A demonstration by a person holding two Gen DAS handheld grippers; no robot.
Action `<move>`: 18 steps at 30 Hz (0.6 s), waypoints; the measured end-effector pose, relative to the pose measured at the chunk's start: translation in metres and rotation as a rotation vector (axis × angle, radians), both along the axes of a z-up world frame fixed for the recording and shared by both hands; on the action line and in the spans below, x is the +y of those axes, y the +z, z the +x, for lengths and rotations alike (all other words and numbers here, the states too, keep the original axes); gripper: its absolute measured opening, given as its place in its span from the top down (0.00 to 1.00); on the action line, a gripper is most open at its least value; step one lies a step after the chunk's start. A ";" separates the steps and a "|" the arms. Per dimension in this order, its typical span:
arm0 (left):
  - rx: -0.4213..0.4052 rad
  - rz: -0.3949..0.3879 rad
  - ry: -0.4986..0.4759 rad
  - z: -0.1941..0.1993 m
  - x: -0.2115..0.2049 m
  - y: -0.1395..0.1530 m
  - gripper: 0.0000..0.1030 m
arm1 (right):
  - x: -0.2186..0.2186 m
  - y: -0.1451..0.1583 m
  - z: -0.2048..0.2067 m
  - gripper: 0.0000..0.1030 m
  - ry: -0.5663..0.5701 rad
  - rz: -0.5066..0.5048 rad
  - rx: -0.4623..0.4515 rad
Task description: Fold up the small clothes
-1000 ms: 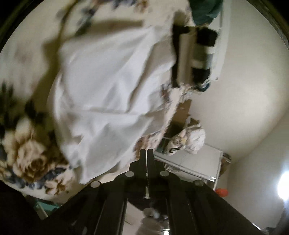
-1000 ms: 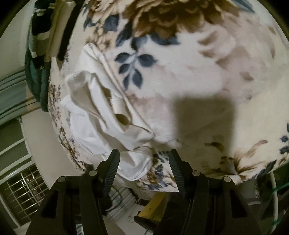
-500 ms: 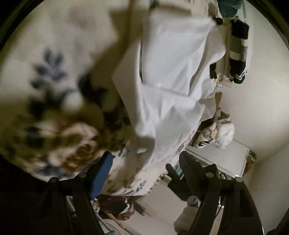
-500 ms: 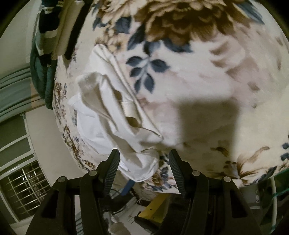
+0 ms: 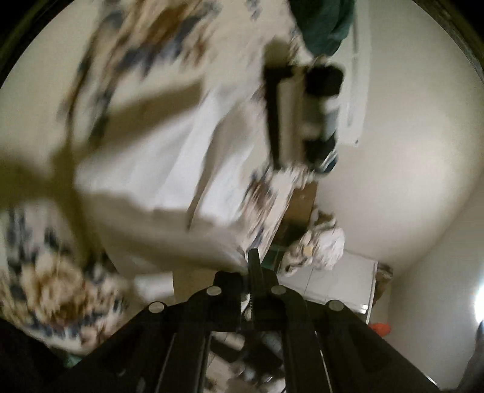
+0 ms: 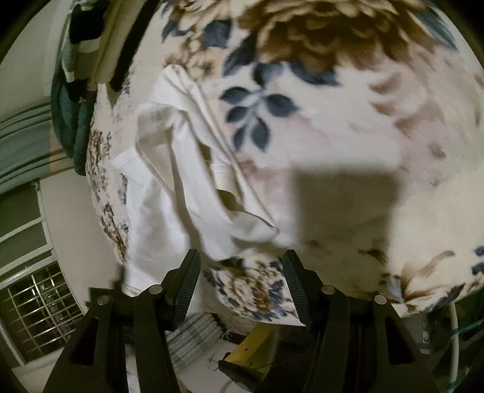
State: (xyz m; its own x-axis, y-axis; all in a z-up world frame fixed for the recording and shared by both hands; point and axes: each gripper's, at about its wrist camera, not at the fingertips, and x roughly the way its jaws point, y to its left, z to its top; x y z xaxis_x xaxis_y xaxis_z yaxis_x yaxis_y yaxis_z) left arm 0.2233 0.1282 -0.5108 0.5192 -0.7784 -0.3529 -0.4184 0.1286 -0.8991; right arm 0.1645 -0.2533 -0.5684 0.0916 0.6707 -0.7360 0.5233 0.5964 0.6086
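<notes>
Left gripper [image 5: 253, 266] is clamped shut on a corner of the white garment [image 5: 169, 169], fingers pressed together with fabric pinched at the tips; left view is heavily motion-blurred. Right gripper [image 6: 242, 272] is spread wide, nothing held, jaws straddling the near edge of the garment [image 6: 181, 193] without visible contact. Garment is seen crumpled and partly doubled over on the floral blanket [image 6: 348, 121], toward the left edge of the bed in the right view. Striped dark-and-white folded clothing [image 5: 320, 112] is stacked at the far end, with a teal item [image 5: 326, 27] beyond it.
</notes>
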 end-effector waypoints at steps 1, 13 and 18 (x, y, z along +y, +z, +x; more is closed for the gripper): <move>-0.013 -0.001 0.015 0.013 0.008 0.001 0.94 | 0.003 0.002 0.005 0.42 0.007 -0.002 -0.012; -0.071 0.327 -0.032 0.046 0.065 0.017 0.40 | 0.028 0.033 0.060 0.42 0.109 -0.156 -0.150; -0.105 0.634 -0.284 0.072 0.019 0.006 0.40 | 0.028 0.037 0.096 0.42 0.127 -0.258 -0.198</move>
State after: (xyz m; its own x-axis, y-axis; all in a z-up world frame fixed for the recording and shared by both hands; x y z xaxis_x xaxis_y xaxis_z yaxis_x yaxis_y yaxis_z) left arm 0.2954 0.1471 -0.5053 0.3824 -0.5499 -0.7425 -0.2061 0.7326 -0.6487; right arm 0.2603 -0.2251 -0.5312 0.1774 0.4803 -0.8590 0.3218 0.7965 0.5118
